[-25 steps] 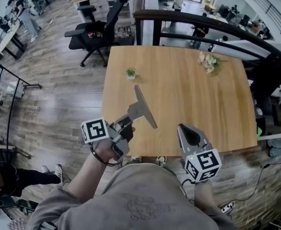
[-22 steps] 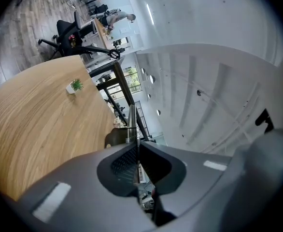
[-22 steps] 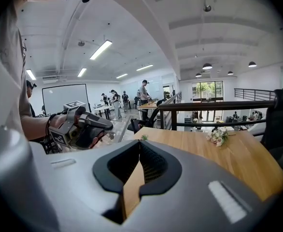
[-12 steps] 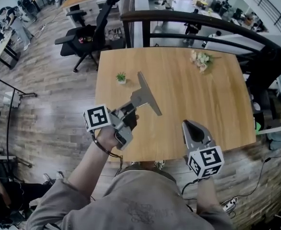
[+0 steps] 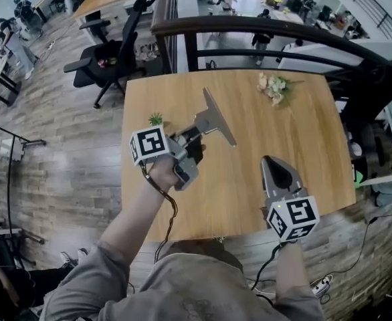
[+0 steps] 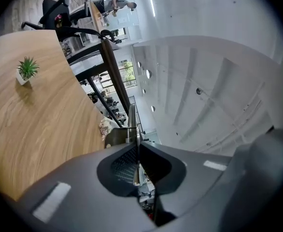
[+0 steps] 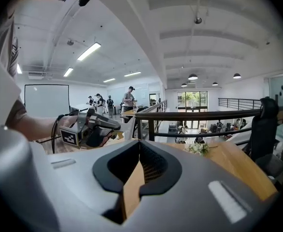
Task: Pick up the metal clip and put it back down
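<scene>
The metal clip, a grey spring clamp with a long flat bar, hangs in the air above the wooden table. My left gripper is shut on its handle end, left of the table's middle. In the left gripper view the clip stands edge-on straight ahead of the closed pads. My right gripper hovers over the table's near right part, shut with nothing in it. The right gripper view shows its pads meeting at the tips and the left gripper to the left.
A small potted plant stands near the table's left edge, just beside my left gripper. A bunch of flowers lies at the far right. A dark railing curves behind the table, and an office chair stands at the far left.
My left gripper has carried the clip up and farther over the table, toward the plant. The right gripper has stayed over the near right part, still shut.
</scene>
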`<state>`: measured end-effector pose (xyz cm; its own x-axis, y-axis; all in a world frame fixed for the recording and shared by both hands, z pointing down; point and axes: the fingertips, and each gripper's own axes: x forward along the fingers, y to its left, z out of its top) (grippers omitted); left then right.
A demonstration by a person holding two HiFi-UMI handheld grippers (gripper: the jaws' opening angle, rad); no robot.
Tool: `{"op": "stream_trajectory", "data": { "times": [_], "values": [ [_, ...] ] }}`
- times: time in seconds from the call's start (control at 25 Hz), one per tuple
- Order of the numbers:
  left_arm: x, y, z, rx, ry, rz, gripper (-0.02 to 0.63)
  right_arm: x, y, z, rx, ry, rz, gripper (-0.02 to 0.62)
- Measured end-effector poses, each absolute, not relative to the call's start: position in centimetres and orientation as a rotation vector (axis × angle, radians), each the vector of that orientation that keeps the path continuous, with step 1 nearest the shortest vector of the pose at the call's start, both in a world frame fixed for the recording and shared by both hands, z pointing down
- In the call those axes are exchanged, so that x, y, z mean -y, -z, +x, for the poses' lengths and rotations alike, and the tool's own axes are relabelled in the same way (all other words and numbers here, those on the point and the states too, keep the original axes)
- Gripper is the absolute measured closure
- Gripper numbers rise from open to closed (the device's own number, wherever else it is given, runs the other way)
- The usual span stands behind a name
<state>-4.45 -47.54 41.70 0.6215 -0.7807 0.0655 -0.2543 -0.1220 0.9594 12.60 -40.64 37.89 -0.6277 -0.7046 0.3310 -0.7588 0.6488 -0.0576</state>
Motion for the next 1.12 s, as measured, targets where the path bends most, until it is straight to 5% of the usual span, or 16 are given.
{"op": "stream_trajectory", "data": {
  "times": [1.12],
  "values": [
    [65.6, -70.0, 1.1, 0.94, 0.486, 1.374, 0.6, 53.4, -57.4, 14.1, 2.419, -0.62, 1.247, 0.584]
  ]
}}
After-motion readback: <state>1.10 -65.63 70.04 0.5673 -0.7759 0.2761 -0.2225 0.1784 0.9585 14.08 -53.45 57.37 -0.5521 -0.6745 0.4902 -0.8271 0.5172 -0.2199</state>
